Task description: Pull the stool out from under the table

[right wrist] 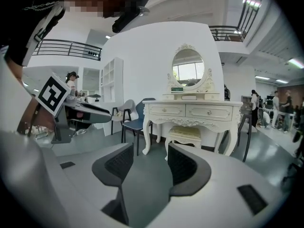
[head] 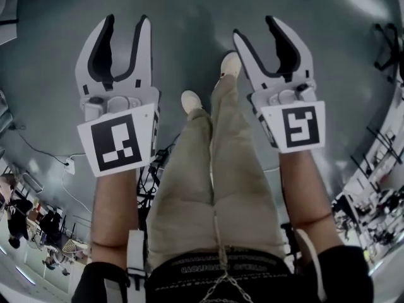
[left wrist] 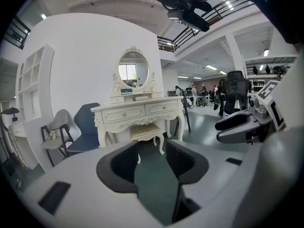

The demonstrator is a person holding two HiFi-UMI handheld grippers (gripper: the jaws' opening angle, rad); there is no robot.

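A cream stool (left wrist: 146, 132) (right wrist: 185, 134) with a padded top stands tucked between the legs of a cream dressing table (left wrist: 137, 112) (right wrist: 197, 110). Both are some way off across the grey floor. My left gripper (head: 126, 27) (left wrist: 152, 163) is open, with only floor showing between its dark pads. The right gripper (head: 255, 30) (right wrist: 149, 167) is open too and holds nothing. The two grippers are held side by side and point toward the table. Neither touches the stool.
A blue chair (left wrist: 88, 129) and a grey chair (left wrist: 57, 132) stand left of the table, beside a white shelf unit (left wrist: 33, 89). An oval mirror (right wrist: 187, 66) tops the table. People and office chairs (left wrist: 235, 91) are at the back right. The person's legs (head: 214, 169) show between the grippers.
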